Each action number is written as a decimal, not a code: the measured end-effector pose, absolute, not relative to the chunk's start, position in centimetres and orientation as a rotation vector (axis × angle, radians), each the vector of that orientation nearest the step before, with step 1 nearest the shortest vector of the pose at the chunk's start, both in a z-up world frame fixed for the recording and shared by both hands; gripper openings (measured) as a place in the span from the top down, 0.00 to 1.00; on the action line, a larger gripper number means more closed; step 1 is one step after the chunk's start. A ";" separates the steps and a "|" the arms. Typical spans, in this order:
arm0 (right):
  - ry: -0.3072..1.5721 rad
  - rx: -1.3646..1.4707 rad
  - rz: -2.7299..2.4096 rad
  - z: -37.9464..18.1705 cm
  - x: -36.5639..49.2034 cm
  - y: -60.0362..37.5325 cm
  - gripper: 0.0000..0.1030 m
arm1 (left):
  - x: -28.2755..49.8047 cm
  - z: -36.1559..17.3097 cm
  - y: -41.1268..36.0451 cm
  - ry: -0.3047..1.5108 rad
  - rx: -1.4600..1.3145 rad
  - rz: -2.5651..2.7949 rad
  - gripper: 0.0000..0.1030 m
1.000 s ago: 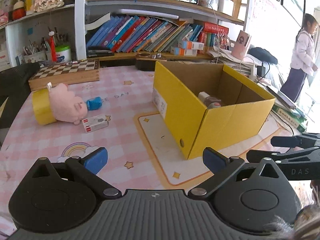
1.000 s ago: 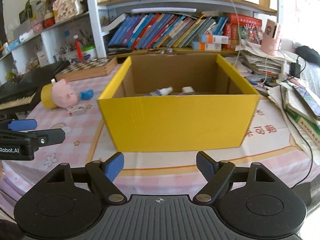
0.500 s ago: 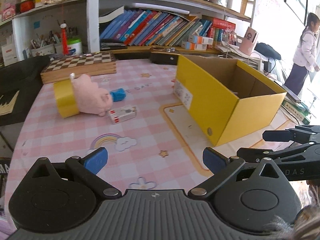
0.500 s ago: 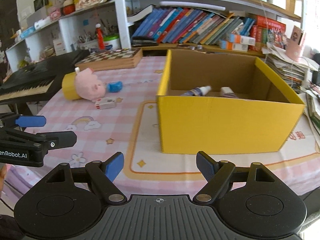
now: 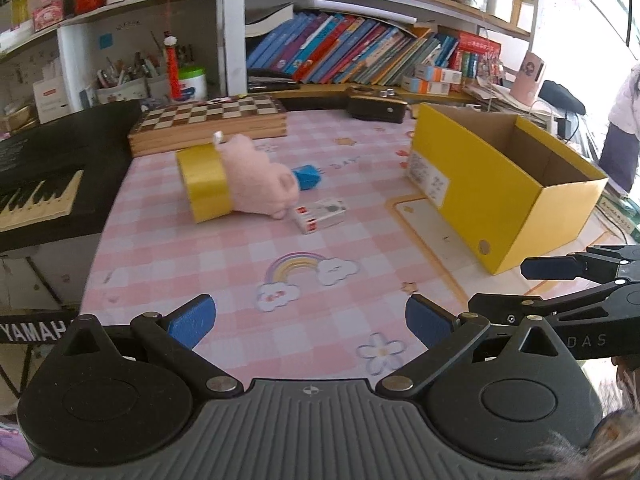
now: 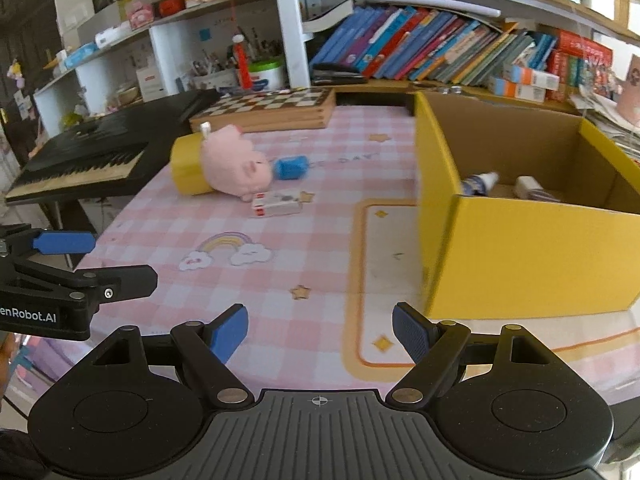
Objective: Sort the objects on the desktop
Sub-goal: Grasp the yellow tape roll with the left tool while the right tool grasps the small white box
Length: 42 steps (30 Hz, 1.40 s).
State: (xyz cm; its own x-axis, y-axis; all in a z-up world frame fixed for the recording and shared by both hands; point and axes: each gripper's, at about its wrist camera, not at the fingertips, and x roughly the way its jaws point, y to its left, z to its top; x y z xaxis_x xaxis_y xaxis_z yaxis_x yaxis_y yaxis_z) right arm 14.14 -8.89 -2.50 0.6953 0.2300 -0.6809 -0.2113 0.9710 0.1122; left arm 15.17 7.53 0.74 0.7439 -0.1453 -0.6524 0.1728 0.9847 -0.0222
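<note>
A pink plush pig (image 5: 260, 184) with a yellow base (image 5: 204, 182) lies on the pink checked tablecloth, also in the right wrist view (image 6: 234, 168). A small blue object (image 5: 306, 176) and a small white and red box (image 5: 320, 214) lie beside it. The open yellow cardboard box (image 5: 472, 192) stands at right; in the right wrist view (image 6: 532, 248) it holds a small bottle (image 6: 478, 182) and a white item (image 6: 530, 188). My left gripper (image 5: 310, 322) is open and empty above the near table edge. My right gripper (image 6: 320, 330) is open and empty beside the box.
A wooden chessboard box (image 5: 212, 120) lies at the back. A black keyboard (image 5: 48, 176) stands left of the table. A dark case (image 5: 376, 106) sits behind the box. Shelves of books (image 5: 360, 56) fill the back wall. A person (image 5: 624, 120) stands far right.
Both grippers have swung left and pulled back; the pig and small box now sit nearer the centre of both views. Nothing on the table moved. Both grippers stayed open.
</note>
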 end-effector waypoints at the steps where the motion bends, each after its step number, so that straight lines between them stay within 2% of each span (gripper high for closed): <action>1: 0.764 0.025 0.253 -2.6 14.3 -8.5 0.21 | 15.2 0.7 7.9 0.712 0.041 -0.170 0.01; 20: 0.755 0.020 0.305 -3.3 18.4 -4.2 0.21 | 17.7 0.3 13.3 0.701 -0.019 -0.083 0.01; 42: 0.711 -0.060 0.267 -5.6 27.4 -2.1 0.21 | 26.7 -0.1 14.1 0.628 -0.119 -0.002 0.01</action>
State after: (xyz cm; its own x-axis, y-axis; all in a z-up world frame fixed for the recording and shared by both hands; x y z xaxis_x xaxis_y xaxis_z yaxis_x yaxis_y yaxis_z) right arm 27.37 -2.10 -5.55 0.7251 0.2216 -0.6520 -0.2621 0.9644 0.0364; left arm 26.69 14.09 -0.14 0.8092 -0.0376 -0.5864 -0.0345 0.9932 -0.1113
